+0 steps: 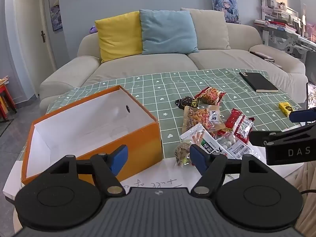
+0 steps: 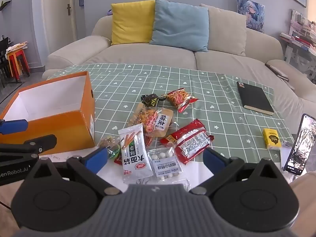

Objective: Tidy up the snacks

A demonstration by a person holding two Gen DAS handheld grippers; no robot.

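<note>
An open orange box [image 1: 138,138] [image 2: 59,124] with a white, empty inside stands on the left of the table. Right of it lies a heap of several snack packets: a white packet with green print [image 2: 134,154], a clear bag of white balls [image 2: 165,162], a red packet [image 2: 189,140], an orange-filled pouch [image 2: 156,120] [image 1: 199,116], a dark wrapper [image 2: 151,99] and a red-orange bag [image 2: 180,97] [image 1: 210,94]. My left gripper [image 1: 158,159] is open above the box's near right corner, holding nothing. My right gripper [image 2: 156,157] is open over the near packets, not touching them.
A green checked cloth [image 2: 197,83] covers the table. A black notebook [image 2: 254,98], a small yellow box [image 2: 271,139] and a propped phone [image 2: 300,144] lie to the right. White paper [image 1: 158,175] lies at the near edge. A sofa with cushions [image 1: 158,31] stands behind.
</note>
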